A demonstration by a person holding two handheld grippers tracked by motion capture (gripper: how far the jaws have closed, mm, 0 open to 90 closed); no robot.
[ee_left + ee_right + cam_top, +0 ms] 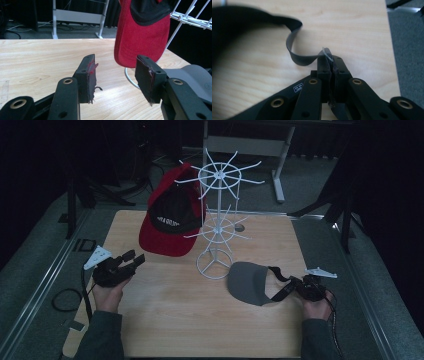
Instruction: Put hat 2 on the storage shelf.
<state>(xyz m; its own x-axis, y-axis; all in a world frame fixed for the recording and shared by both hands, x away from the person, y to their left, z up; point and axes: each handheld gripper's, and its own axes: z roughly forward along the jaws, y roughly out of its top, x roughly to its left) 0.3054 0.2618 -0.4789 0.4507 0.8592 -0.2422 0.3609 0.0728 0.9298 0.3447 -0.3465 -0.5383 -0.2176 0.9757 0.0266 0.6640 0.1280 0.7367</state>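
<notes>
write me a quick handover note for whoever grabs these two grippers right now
Right gripper: shut on the strap of the grey visor, which lies on the table beside the white rack.
Left gripper: open, holding nothing, hovering over the table's left side.
Red and black cap: already hanging on the rack.
Left, most likely: lift the visor and hang it on a free prong.

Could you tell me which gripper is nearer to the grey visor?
Right. The right gripper is shut on the grey visor's strap; the left gripper hangs open across the table.
</notes>
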